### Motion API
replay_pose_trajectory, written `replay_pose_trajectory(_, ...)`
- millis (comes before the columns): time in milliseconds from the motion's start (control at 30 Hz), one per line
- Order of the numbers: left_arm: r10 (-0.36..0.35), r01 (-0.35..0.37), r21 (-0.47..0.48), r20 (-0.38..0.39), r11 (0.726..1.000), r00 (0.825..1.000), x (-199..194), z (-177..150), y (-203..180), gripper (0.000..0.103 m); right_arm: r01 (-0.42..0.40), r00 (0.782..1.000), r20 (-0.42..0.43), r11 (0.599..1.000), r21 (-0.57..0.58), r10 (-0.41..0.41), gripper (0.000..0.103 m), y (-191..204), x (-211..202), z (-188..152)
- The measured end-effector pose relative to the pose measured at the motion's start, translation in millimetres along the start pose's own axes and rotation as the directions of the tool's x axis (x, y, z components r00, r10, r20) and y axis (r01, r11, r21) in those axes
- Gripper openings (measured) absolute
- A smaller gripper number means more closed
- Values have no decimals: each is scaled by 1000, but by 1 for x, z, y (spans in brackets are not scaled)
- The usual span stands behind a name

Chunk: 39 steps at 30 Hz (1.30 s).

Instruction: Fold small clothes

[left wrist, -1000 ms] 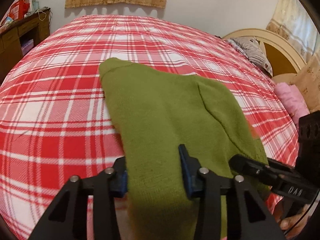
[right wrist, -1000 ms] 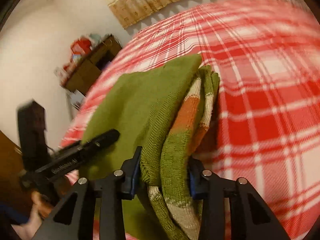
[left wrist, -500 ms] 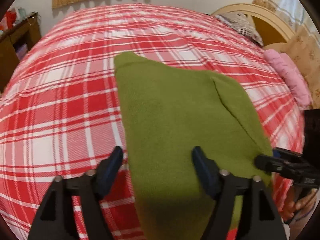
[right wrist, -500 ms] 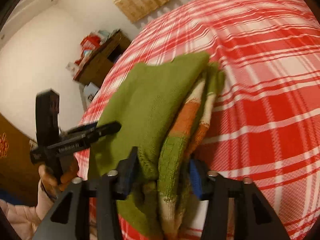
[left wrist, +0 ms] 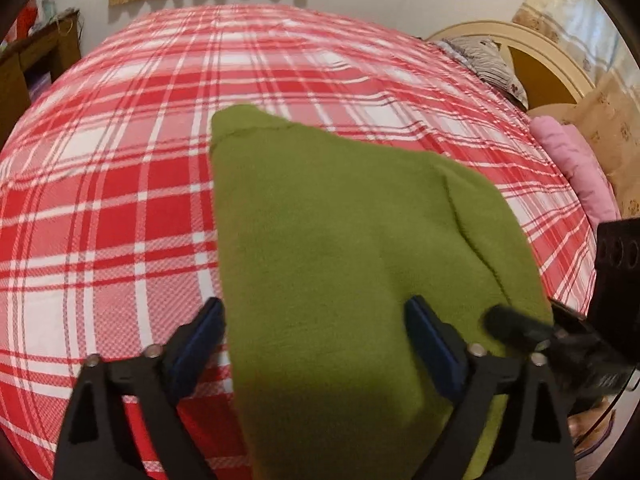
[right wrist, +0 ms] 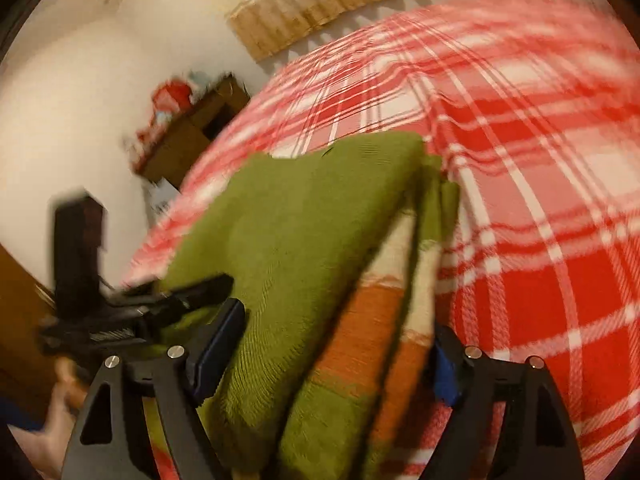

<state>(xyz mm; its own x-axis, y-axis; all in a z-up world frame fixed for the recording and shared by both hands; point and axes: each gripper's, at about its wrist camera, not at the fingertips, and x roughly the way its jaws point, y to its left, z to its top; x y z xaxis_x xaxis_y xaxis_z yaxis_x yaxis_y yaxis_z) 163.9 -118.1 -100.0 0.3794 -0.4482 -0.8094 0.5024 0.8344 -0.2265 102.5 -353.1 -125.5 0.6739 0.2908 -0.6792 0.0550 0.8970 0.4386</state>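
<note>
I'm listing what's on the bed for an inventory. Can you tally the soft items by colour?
Green, with orange and cream stripes: 1, the folded sweater
Pink: 1, the rolled blanket
Grey patterned: 1, the pillow
Red and white plaid: 1, the bedspread
Total: 4

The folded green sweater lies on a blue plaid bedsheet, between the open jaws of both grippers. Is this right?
Not quite: the bedsheet is red and white plaid, not blue, as the left wrist view shows. The folded green sweater does lie on it between open jaws.
</note>
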Motion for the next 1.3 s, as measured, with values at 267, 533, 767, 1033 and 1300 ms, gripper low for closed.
replay_pose_trajectory(267,160,-166,98,68,981,985,-21,0,-30,43,48,999,26,998,-38,-47,40,25,-14,-5)
replay_pose_trajectory(533,229,-240,140,93,961,969,-55,-26,-44,41,0,999,37,999,-36,1,40,60,-44,-27)
replay_pose_trajectory(767,252,-267,129,121,955,960,-73,-41,-39,41,-6,998,68,999,-40,8,40,82,-58,-42)
replay_pose_trajectory(1033,294,-310,83,163,947,942,-99,-53,-20,41,-37,995,85,996,-80,43,40,120,-56,-46)
replay_pose_trajectory(1300,331,-338,5,198,941,923,-127,-59,15,41,-84,992,82,988,-128,95,40,161,-44,-44)
